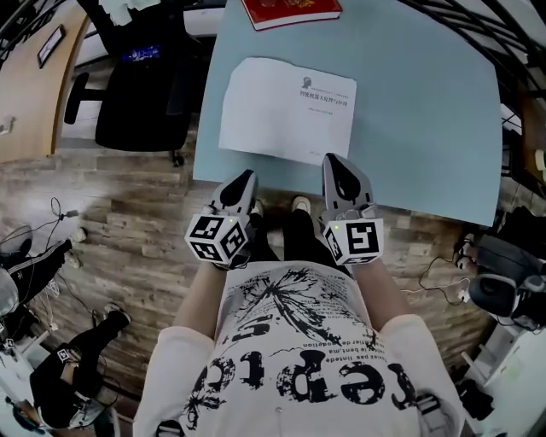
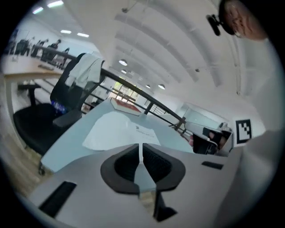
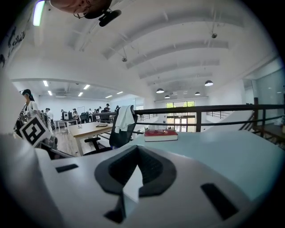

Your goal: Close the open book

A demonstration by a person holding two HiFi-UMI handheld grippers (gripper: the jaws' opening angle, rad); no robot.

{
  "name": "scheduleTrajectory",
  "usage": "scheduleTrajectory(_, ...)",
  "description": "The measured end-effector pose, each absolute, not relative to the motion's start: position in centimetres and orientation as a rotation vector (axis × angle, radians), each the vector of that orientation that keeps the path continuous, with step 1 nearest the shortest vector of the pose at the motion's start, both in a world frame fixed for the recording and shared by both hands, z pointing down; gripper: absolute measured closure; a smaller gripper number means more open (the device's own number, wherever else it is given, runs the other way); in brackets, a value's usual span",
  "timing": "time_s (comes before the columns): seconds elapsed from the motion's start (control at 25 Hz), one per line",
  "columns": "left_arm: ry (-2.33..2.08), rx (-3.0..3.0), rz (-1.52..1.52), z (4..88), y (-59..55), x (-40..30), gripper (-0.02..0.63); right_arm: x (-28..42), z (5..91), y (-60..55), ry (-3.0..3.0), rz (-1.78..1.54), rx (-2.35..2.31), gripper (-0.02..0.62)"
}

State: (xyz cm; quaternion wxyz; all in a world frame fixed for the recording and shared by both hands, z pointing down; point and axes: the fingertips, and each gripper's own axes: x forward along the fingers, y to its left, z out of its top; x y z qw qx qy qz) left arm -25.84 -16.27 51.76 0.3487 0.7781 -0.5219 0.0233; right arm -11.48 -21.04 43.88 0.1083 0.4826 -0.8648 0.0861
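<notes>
A white book (image 1: 287, 108) lies flat and closed on the light blue table (image 1: 426, 128), its printed cover facing up; the left gripper view shows it as a pale sheet (image 2: 120, 131) ahead of the jaws. My left gripper (image 1: 245, 179) hovers at the table's near edge, just short of the book's near left corner, with its jaws shut and nothing between them (image 2: 141, 149). My right gripper (image 1: 334, 164) is beside the book's near right corner, over the table edge, also shut and empty (image 3: 137, 151). Neither gripper touches the book.
A red book (image 1: 290, 10) lies at the table's far edge (image 3: 160, 135). A black office chair (image 1: 141, 94) with a white cloth over its back (image 2: 87, 71) stands left of the table. Cables and equipment (image 1: 503, 286) lie on the wooden floor on both sides.
</notes>
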Motion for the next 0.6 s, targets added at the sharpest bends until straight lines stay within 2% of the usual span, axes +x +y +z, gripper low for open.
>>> scheduleTrajectory(0.04, -1.313, 1.951, 0.003, 52.8, -16.3, -25.8, 0.581, -11.6, 44.2, -21.1, -2.538, 0.258, 1.42, 0.588)
scheduleTrajectory(0.16, -1.227, 1.78, -0.138, 55.2, -16.9, -26.0, 0.503, -11.9, 45.1, -21.4, -2.522, 0.275, 1.427, 0.588)
scheduleTrajectory(0.4, -1.191, 1.588, -0.286, 58.3, -19.1, -27.2, 0.452, -11.9, 46.5, -22.0, -2.5, 0.247, 1.424, 0.588)
scheduleTrajectory(0.6, -1.099, 1.381, -0.468, 59.7, -20.5, -27.5, 0.446, -11.4, 46.8, -22.4, -2.473, 0.25, 1.439, 0.588)
